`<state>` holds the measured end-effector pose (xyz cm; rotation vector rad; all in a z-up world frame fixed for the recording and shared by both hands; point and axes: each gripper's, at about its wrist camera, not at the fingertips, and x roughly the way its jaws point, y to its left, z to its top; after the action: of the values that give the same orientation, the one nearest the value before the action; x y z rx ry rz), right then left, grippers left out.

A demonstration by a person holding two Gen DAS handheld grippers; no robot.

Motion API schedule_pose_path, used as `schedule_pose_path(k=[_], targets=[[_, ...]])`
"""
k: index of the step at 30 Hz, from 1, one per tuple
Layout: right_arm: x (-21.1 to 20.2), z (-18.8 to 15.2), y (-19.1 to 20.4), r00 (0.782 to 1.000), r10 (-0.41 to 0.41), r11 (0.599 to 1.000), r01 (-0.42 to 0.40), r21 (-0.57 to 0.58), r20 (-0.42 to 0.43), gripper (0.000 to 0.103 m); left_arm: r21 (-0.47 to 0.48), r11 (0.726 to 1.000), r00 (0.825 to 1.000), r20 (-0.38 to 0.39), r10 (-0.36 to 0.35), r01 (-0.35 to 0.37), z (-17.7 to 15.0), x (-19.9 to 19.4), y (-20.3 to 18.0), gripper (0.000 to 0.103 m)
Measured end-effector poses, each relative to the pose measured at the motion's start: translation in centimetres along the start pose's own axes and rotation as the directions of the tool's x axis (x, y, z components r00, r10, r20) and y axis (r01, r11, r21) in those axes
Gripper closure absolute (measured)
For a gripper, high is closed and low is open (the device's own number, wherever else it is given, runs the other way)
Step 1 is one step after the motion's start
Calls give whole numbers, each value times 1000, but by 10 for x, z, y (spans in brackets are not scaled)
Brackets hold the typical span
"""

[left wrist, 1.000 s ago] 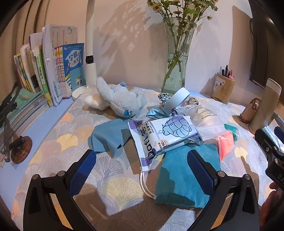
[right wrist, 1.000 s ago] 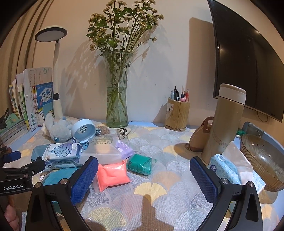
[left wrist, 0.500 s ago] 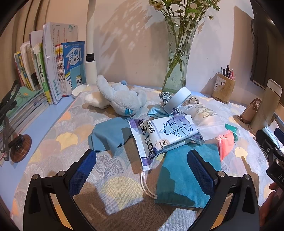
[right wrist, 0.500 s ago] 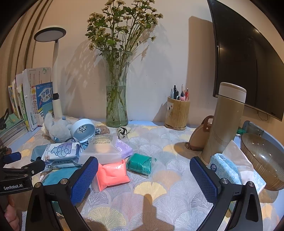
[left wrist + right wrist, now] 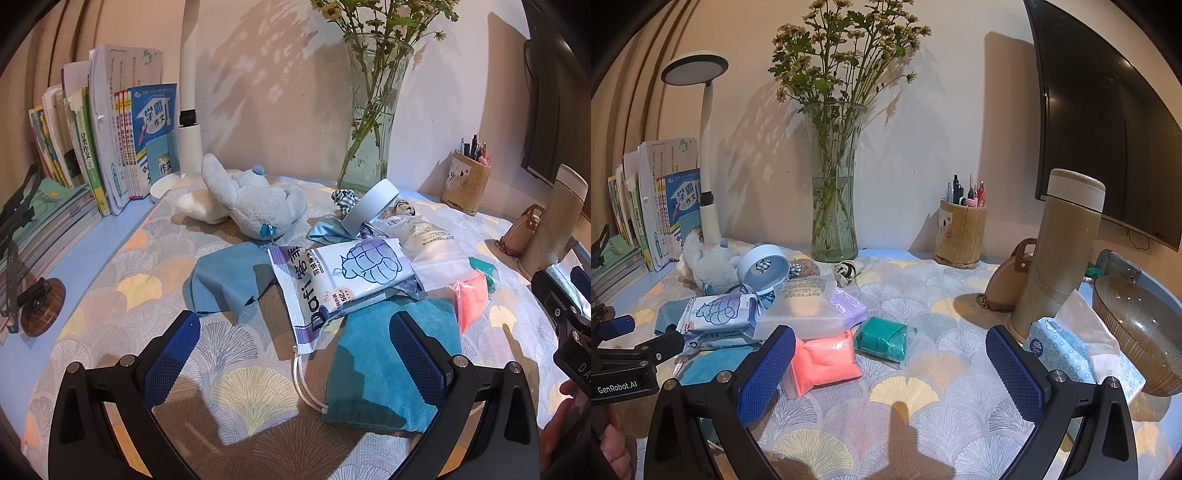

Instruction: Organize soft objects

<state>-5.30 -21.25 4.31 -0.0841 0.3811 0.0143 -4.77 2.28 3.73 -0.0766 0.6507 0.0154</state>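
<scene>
Soft objects fill the middle of both views, heaped on the patterned tablecloth (image 5: 122, 291): a grey plush toy (image 5: 258, 206) in the upper centre of the left view, a blue cloth (image 5: 225, 280) below it, a white wipes pack (image 5: 343, 280) lying on a teal pouch (image 5: 373, 365), and, in the right view, a pink packet (image 5: 823, 360) beside a green packet (image 5: 882, 338) just left of centre. A tissue pack (image 5: 1060, 350) sits apart at lower right, against the tan flask (image 5: 1060, 254). I hold the left gripper (image 5: 291, 354) spread wide and empty, low in frame, with the wipes pack's lower end and the pouch between its pads. The right gripper (image 5: 890, 373) is likewise spread and empty, above bare cloth. I judge this the approach stage: nothing is picked up yet. Next I would lower the left gripper onto the wipes pack, which overlaps the pouch, and pinch it alone without dragging the pouch's cord along.
</scene>
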Motion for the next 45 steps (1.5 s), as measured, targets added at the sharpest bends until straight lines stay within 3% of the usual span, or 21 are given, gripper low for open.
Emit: schedule_pose_path(k=[22, 29, 31, 34, 37, 41, 45], targets=[[0, 0, -9, 1000, 4, 999, -4, 51, 5, 0, -30, 1000, 1000, 21, -8, 8, -1, -4, 7, 1], [5, 0, -12, 1000, -1, 998, 2, 61, -25, 0, -88, 993, 997, 5, -75, 76, 1, -20, 33, 1], [6, 0, -12, 999, 16, 999, -14, 52, -36, 0, -112, 990, 996, -14, -91, 88, 4, -28, 54, 1], [9, -1, -6, 993, 87, 996, -85, 22, -80, 0, -96, 993, 991, -109, -78, 68, 12, -26, 78, 2], [11, 2, 14, 966, 207, 974, -219, -66, -154, 0, -76, 996, 987, -150, -62, 51, 18, -22, 91, 3], [11, 20, 48, 947, 233, 934, -282, -222, -221, 0, -58, 997, 992, -113, -52, 45, 43, -19, 87, 4], [18, 45, 73, 928, 282, 898, -345, -274, -245, 1, -49, 996, 994, -78, -75, 72, 80, -3, 74, 4]])
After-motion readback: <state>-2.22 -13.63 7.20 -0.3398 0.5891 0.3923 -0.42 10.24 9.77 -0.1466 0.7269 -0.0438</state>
